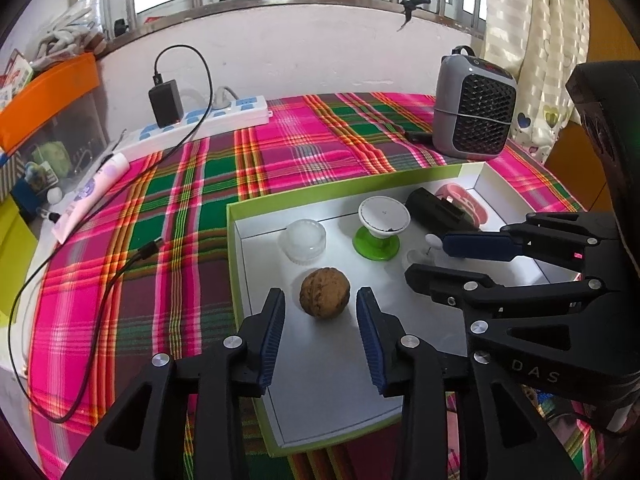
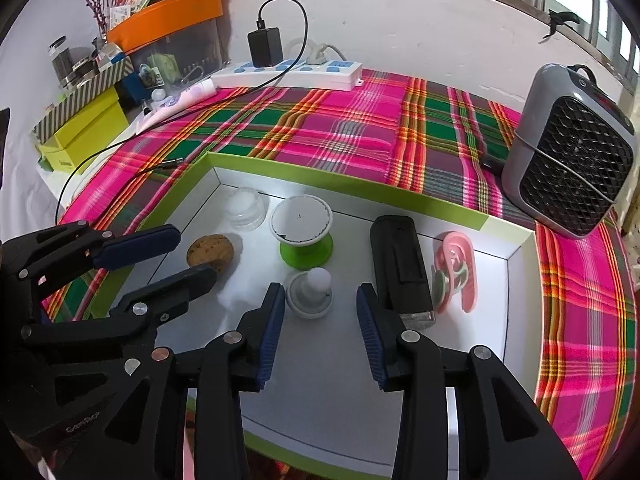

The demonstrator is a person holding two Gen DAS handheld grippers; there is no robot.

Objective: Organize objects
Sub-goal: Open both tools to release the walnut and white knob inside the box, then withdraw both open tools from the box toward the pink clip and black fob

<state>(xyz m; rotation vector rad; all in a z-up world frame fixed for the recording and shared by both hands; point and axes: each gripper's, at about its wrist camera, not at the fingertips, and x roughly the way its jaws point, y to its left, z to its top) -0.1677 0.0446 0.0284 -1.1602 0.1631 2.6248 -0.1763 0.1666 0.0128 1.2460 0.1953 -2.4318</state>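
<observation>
Left claw (image 1: pixel 320 316): released; its blue pads stand apart on either side of the walnut with a gap on each side, nothing gripped.
Walnut (image 1: pixel 325 291): rests on the white floor of the box, near the left wall, just ahead of the left claw's tips.
Right claw (image 2: pixel 320 308): released; its jaws are parted and nothing is pressed between them.
White knob piece (image 2: pixel 310 292): a small white base with a rounded knob, on the box floor just ahead of the right claw, close to its left pad (image 2: pixel 274 320); contact cannot be told.
Spool (image 2: pixel 302 232): white top on a green foot, upright, behind the knob piece.
Clear jar (image 2: pixel 246 208): small, toward the far left corner of the box.
Black case (image 2: pixel 400 268): lies lengthwise to the right of the knob piece.
Pink clip (image 2: pixel 458 276): beside the black case, near the right wall.
Box (image 2: pixel 508 248): shallow, white inside with a green rim, holding all of these.
Bench (image 2: pixel 360 128): covered by a pink and green plaid cloth, the box lying on it.
Heater (image 2: pixel 572 152): grey with a black grille, at the far right on the cloth.
Power strip (image 2: pixel 288 72): white, along the wall, with a black charger plugged in.
</observation>
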